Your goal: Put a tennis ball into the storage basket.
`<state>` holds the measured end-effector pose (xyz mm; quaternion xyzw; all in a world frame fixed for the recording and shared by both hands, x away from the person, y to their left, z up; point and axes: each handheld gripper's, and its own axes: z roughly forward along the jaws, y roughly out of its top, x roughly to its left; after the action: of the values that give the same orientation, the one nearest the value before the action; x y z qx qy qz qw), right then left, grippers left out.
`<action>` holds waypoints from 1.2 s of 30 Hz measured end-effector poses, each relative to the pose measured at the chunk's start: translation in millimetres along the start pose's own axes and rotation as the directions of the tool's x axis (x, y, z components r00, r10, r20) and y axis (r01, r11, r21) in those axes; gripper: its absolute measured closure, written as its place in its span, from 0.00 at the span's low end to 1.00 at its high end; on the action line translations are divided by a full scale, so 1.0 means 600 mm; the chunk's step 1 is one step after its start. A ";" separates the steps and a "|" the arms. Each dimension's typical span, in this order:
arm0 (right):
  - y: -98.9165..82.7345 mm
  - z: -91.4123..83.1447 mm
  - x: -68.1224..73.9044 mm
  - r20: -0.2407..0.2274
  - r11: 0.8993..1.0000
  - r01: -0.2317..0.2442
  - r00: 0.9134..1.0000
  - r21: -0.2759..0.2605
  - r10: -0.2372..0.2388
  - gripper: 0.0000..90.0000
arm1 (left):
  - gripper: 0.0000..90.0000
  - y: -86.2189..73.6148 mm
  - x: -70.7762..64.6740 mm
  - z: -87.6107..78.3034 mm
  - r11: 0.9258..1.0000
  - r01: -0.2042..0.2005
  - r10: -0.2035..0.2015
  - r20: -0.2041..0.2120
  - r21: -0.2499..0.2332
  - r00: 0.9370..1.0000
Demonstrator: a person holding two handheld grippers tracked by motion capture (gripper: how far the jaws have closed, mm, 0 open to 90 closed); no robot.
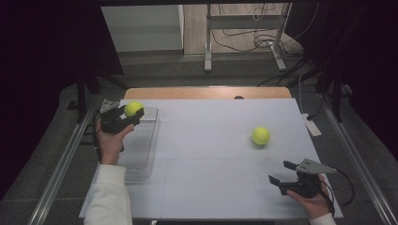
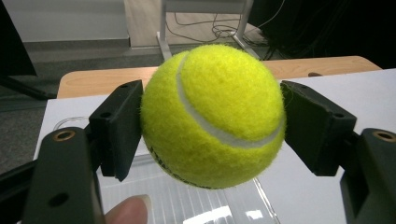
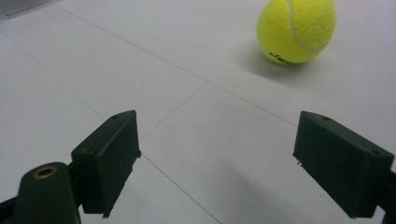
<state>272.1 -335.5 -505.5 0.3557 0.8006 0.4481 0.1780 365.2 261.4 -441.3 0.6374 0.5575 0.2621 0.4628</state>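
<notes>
Held tennis ball point(image 2: 212, 114): clamped between the fingers point(image 2: 116, 128) of the left gripper point(image 1: 121, 117), at the upper left of the high view, lifted over the far end of a clear plastic tray point(image 1: 141, 150). Pads pressing on opposite sides, across the widest part, white seam running between them. Probably light, springy, fuzzy felt giving good friction; little risk of slipping, no fragility to speak of. Best taken just as here, squarely across the middle; a grip off-centre would likely squeeze it out. Round, so apt to roll or bounce once released, unless set low inside the tray.

Second tennis ball point(image 1: 260, 136): resting free on the counter point(image 1: 211, 164), right of centre in the high view, and at the upper right of the right gripper view point(image 3: 295, 30). Right gripper point(image 1: 285, 172) at the lower right of the high view, fingers point(image 3: 107, 156) spread wide and empty, aimed toward that ball but well apart from it.

Counter: flat white sheet, smooth, faint seam lines, wooden edge at the top. Nothing on it to stop a rolling ball. Beyond: grey floor, metal frame legs point(image 1: 206, 47), loose cables point(image 1: 263, 40), dark curtains at both sides.
</notes>
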 end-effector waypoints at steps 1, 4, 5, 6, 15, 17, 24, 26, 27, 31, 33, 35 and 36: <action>0.000 0.000 0.000 -0.001 1.000 0.000 1.000 0.000 0.000 0.16 | 0.29 0.000 0.001 0.001 1.000 0.001 -0.001 -0.002 0.000 1.000; 0.000 0.000 0.000 -0.001 1.000 0.000 1.000 0.000 0.000 0.16 | 0.29 0.000 0.006 0.005 1.000 0.001 -0.001 -0.009 0.008 1.000; 0.000 0.000 0.000 0.000 1.000 0.000 1.000 0.001 0.000 0.16 | 0.29 0.000 0.007 0.007 1.000 -0.001 0.001 -0.011 0.011 1.000; 0.000 0.000 0.000 0.000 1.000 0.000 1.000 0.001 0.000 0.16 | 0.29 0.000 0.008 0.008 1.000 0.003 -0.003 -0.013 0.014 1.000; 0.000 0.001 0.000 0.000 1.000 -0.001 1.000 0.002 0.001 0.16 | 0.29 -0.001 0.019 0.019 0.999 0.007 -0.005 -0.041 0.049 0.999; 0.000 0.001 0.000 0.000 1.000 0.000 1.000 0.001 0.000 0.16 | 0.29 -0.002 0.020 0.020 0.998 0.008 -0.006 -0.046 0.057 0.999; 0.000 0.000 0.000 0.001 1.000 0.001 1.000 0.001 -0.001 0.16 | 0.29 -0.004 0.027 0.029 0.996 0.009 -0.004 -0.059 0.085 0.998; 0.000 0.000 -0.001 0.001 1.000 0.000 1.000 0.001 0.000 0.16 | 0.29 -0.005 0.028 0.031 0.996 0.013 -0.007 -0.061 0.090 0.998; 0.000 0.000 -0.001 0.000 1.000 -0.001 1.000 0.001 0.001 0.16 | 0.29 -0.006 0.029 0.032 0.995 0.013 -0.007 -0.061 0.095 0.998; 0.000 0.000 -0.001 0.001 1.000 0.001 1.000 0.002 -0.001 0.16 | 0.29 -0.008 0.032 0.037 0.993 0.014 -0.007 -0.065 0.115 0.998; 0.000 0.000 0.000 0.001 1.000 0.000 1.000 0.003 0.000 0.16 | 0.29 -0.009 0.033 0.039 0.992 0.015 -0.007 -0.066 0.124 0.998; 0.000 0.000 -0.001 0.002 1.000 0.000 1.000 0.002 0.000 0.16 | 0.29 -0.010 0.033 0.040 0.992 0.015 -0.007 -0.066 0.127 0.998; 0.000 0.000 -0.001 0.002 1.000 0.000 1.000 0.002 0.000 0.16 | 0.29 -0.011 0.034 0.042 0.991 0.015 -0.006 -0.069 0.132 0.998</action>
<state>272.4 -335.7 -505.8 0.3561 0.8010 0.4469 0.1784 388.6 273.0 -461.6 0.6545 0.5926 0.2434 0.4016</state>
